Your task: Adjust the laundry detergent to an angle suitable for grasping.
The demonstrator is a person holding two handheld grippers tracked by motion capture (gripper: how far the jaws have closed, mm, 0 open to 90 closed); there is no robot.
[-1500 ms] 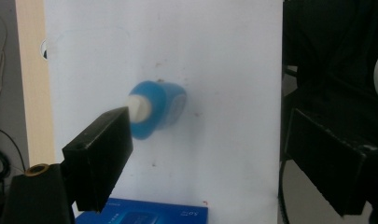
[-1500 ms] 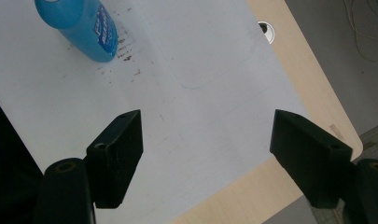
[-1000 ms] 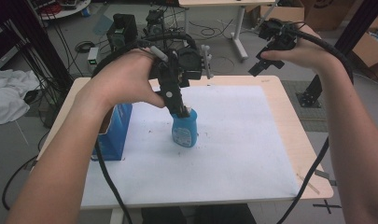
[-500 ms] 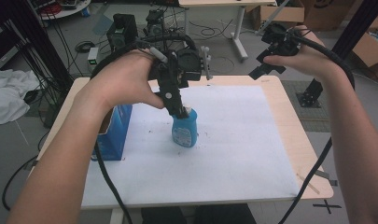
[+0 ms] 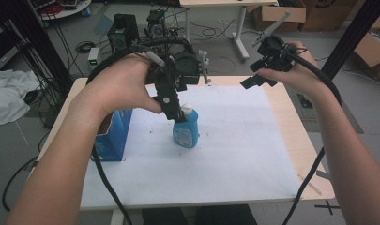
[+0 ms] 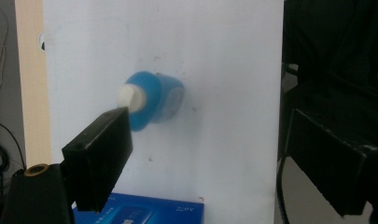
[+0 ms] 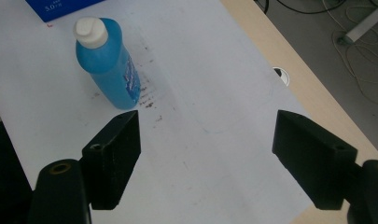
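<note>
A blue bottle (image 5: 185, 133) with a white cap (image 5: 188, 110) stands upright on the white sheet (image 5: 234, 159). My left gripper (image 5: 180, 117) points down at it, open. In the left gripper view the bottle (image 6: 154, 100) lies by the tip of the left jaw, and the wide gap of the left gripper (image 6: 214, 140) holds nothing. My right gripper (image 5: 259, 58) hangs in the air over the table's far right part. In its own view the right gripper (image 7: 207, 135) is open, its jaws have just been opening with nothing between them, and the bottle (image 7: 109, 65) stands beyond its left jaw.
A blue box (image 5: 112, 136) stands at the sheet's left edge, under my left forearm, and it shows as the box (image 6: 140, 212) and the box (image 7: 60, 7) in the gripper views. The wooden table (image 5: 295, 136) frames the sheet. Cables, stands and cartons sit on the floor behind.
My right hand has come a little down and to the left with its gripper. The left hand and the bottle have stayed put.
</note>
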